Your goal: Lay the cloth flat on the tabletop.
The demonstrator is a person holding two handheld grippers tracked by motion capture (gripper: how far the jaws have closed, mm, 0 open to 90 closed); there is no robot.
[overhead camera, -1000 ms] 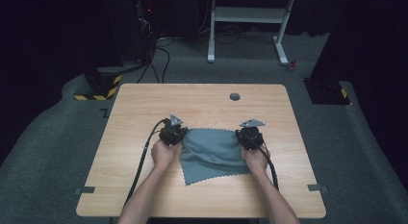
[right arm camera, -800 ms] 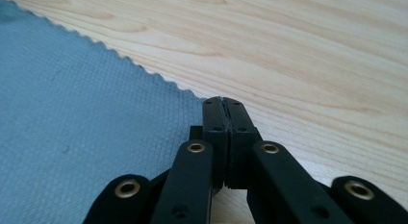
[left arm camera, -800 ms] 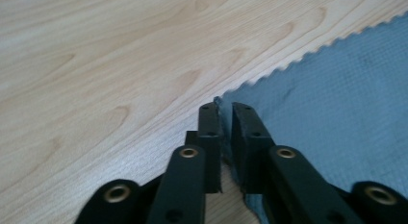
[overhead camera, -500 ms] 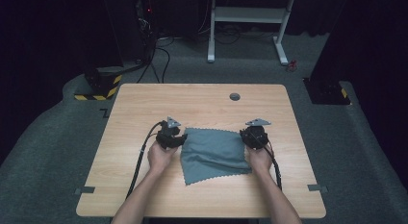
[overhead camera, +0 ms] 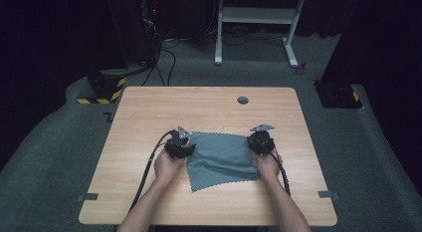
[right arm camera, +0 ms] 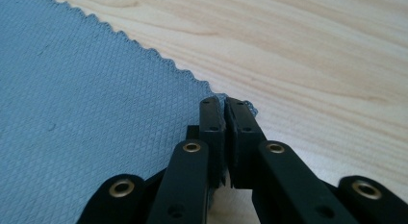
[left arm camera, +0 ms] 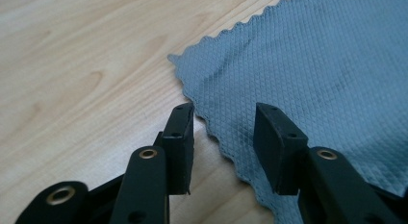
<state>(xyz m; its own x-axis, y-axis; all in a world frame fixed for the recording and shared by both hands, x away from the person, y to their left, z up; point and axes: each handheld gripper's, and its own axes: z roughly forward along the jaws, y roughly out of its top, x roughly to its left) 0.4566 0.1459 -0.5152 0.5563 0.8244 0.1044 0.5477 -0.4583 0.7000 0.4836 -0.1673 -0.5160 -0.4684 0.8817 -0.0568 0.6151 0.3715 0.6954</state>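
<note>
Since a second ago, left tool [left arm camera: 223,147] jaws are standing apart after opening, straddling limp cloth [overhead camera: 219,157]; right tool [right arm camera: 224,137] is pinching its corner, the best hold.

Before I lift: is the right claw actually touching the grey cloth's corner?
Touching. The right gripper view shows the right claw shut on the corner of the grey cloth, with fabric pinched between its pads.

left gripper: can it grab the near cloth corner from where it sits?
Probably yes. The left gripper is open, its jaws having just been opening, and straddles the scalloped edge of the grey cloth just short of the corner. Nothing lies between on the table.
</note>
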